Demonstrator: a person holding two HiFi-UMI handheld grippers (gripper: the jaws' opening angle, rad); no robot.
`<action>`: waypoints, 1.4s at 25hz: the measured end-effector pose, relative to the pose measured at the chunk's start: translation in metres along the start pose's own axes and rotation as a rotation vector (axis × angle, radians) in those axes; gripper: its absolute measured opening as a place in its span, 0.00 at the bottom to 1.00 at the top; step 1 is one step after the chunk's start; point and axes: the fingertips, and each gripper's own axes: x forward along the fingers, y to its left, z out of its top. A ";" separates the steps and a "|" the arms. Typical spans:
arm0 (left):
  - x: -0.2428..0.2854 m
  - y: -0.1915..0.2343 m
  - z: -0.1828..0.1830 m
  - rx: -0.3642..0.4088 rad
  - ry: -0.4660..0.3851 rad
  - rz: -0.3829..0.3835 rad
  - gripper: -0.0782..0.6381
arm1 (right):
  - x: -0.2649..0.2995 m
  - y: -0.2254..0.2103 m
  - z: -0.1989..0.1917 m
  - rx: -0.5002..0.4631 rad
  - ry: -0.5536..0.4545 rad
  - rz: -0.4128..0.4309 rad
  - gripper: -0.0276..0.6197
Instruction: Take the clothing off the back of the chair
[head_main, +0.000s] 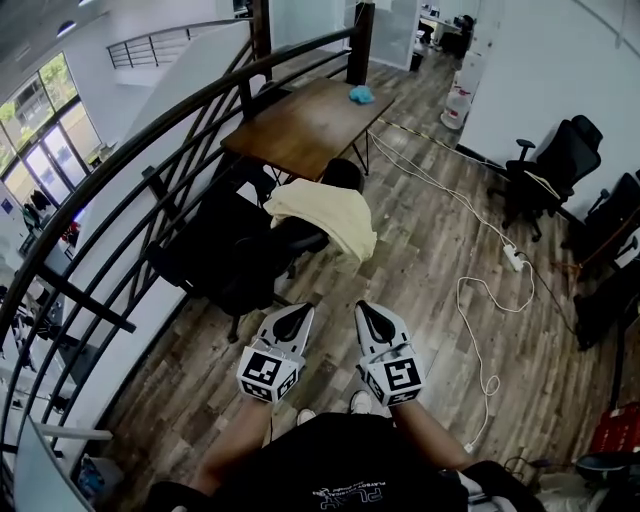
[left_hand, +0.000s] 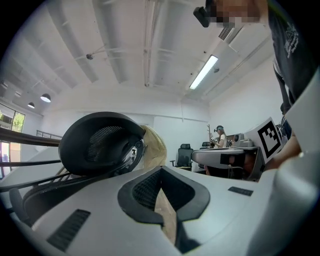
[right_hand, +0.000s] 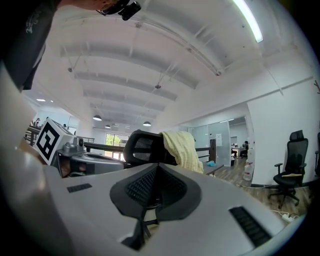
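A pale yellow piece of clothing hangs over the back of a black office chair, ahead of me by the railing. In the left gripper view the clothing peeks out behind the chair's black headrest. In the right gripper view the clothing hangs down the right side of the headrest. My left gripper and right gripper are side by side, short of the chair and pointing level at it. Both are shut with nothing between their jaws.
A dark curved railing runs along the left. Behind the chair stands a wooden table with a blue object on it. A white cable and power strip lie on the wood floor to the right. More black chairs stand at the right wall.
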 end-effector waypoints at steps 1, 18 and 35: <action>0.002 0.000 0.002 -0.002 -0.004 0.012 0.13 | 0.001 -0.003 0.001 0.000 -0.003 0.007 0.07; 0.045 0.005 -0.003 -0.023 0.011 0.198 0.13 | 0.042 -0.044 -0.002 -0.014 0.006 0.216 0.08; 0.046 0.006 -0.004 -0.036 0.012 0.259 0.13 | 0.069 -0.060 0.020 -0.016 -0.034 0.266 0.38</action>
